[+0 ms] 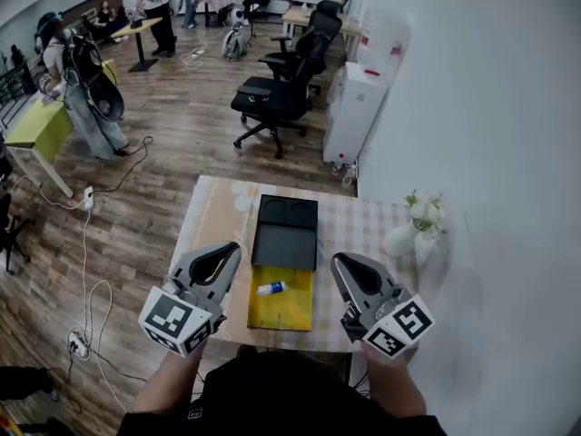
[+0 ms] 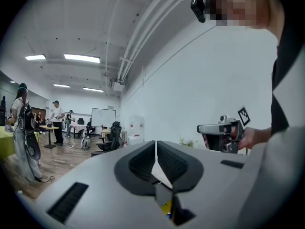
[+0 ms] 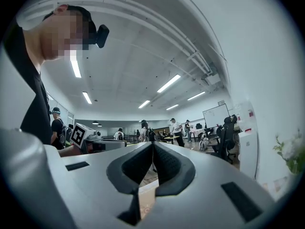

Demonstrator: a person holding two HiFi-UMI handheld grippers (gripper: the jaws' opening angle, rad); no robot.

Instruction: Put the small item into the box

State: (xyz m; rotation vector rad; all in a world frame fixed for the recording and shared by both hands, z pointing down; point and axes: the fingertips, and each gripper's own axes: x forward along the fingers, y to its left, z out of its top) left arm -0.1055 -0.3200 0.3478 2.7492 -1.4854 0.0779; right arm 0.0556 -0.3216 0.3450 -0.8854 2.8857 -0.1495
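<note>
A small white tube with a blue cap point(image 1: 271, 289) lies on the yellow open part of a box point(image 1: 292, 311). The box's black half point(image 1: 286, 232) lies just beyond it on the checked table point(image 1: 213, 221). My left gripper point(image 1: 231, 248) hovers to the left of the box, its jaws pressed together with nothing between them, as the left gripper view point(image 2: 156, 149) also shows. My right gripper point(image 1: 338, 260) hovers to the right of the box, likewise shut and empty point(image 3: 152, 151). Neither gripper touches the tube.
A white vase of flowers point(image 1: 419, 221) stands at the table's right edge against the white wall. Beyond the table are black office chairs point(image 1: 281, 94) and a white cabinet point(image 1: 354, 112). A person point(image 1: 86, 89) stands at the far left, and cables point(image 1: 86, 316) lie on the wooden floor.
</note>
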